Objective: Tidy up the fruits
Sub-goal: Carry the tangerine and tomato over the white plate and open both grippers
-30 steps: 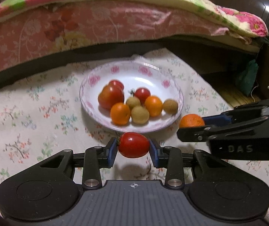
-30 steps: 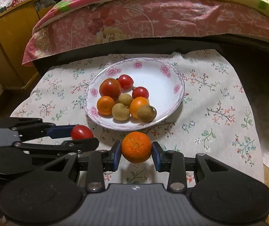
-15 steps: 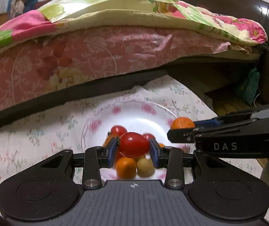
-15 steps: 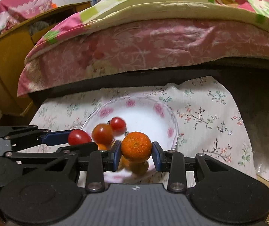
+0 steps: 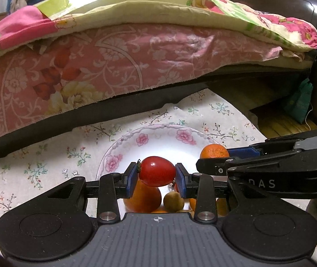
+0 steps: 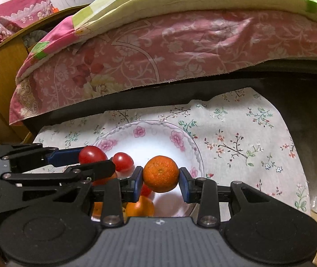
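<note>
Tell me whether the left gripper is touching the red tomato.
Touching. The left wrist view shows the left gripper with both blue pads pressed against the sides of the red tomato, holding it above the plate.

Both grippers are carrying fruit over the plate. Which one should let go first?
Probably the right hand-held gripper: its orange hangs over bare plate. The left hand-held gripper holds its tomato above piled fruit.

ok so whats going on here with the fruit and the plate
A person holds a tool in each hand, and each is shut on one fruit. The left tool grips a red tomato; the right tool grips a small orange. Both fruits hang over the flowered plate, which holds more tomatoes, oranges and small brown fruits. Neither has been released.
</note>
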A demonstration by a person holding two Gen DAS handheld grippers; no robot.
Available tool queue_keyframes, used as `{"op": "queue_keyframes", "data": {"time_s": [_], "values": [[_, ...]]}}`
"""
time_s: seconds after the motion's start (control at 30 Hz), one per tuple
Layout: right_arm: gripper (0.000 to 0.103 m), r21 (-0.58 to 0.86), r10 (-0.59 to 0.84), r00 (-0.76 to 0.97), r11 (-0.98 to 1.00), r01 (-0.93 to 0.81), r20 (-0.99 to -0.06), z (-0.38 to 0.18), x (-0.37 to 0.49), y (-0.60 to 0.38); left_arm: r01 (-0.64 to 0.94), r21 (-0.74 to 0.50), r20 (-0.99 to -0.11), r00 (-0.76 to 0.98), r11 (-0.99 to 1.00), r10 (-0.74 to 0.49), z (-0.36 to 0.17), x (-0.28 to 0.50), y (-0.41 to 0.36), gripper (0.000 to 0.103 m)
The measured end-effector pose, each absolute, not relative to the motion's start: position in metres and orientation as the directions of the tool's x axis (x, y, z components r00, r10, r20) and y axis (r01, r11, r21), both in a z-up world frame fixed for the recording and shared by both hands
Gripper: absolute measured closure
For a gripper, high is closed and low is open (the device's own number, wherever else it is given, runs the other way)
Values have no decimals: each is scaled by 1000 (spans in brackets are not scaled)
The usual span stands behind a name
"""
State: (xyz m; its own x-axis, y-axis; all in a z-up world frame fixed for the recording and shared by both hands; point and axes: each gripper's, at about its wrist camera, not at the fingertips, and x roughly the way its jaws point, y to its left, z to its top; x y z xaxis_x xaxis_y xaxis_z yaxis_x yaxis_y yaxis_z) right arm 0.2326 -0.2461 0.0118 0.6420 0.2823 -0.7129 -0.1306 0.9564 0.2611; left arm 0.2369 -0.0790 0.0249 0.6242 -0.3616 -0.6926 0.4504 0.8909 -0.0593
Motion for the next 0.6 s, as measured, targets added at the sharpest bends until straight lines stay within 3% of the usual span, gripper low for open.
{"op": "queue_keyframes", "data": {"time_s": [0.6], "values": [[68,261,273,634,959,-115,-724,2,239,-250,449,-56,-709,611,892,-352,17,245,-82,56]]}}
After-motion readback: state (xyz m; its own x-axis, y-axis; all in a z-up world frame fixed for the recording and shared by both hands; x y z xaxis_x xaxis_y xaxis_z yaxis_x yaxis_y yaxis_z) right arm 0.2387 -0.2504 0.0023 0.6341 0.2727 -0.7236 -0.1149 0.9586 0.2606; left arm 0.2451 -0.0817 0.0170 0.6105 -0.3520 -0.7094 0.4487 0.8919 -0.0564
